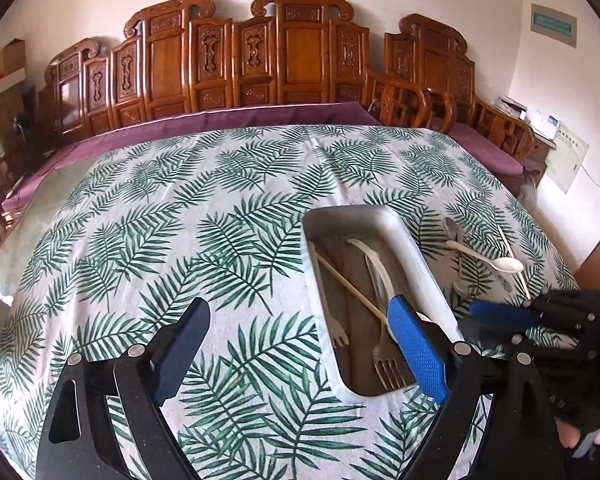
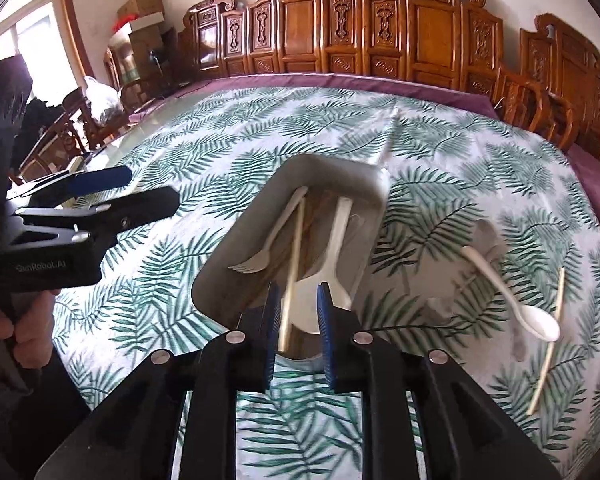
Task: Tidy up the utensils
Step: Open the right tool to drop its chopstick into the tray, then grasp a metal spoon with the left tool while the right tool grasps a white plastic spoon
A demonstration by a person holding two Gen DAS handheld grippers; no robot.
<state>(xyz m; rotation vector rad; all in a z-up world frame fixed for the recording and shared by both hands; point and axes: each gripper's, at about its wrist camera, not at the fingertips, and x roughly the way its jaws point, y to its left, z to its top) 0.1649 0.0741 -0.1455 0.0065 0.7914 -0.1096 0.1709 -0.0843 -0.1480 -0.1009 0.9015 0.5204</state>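
Beside the tray (image 2: pixel 374 196), a light, stiff, slippery white spoon (image 2: pixel 512 292) is best pinched mid-handle; right gripper (image 2: pixel 298 312) fingers slightly parted, empty; left gripper (image 1: pixel 296 336) fingers spread, empty.

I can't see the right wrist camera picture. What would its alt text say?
The right gripper, jaws slightly apart, hangs over a grey tray that holds a white fork, a chopstick and a white spoon. A white spoon and a chopstick lie loose on the leaf-print tablecloth. The left gripper hovers open at left.
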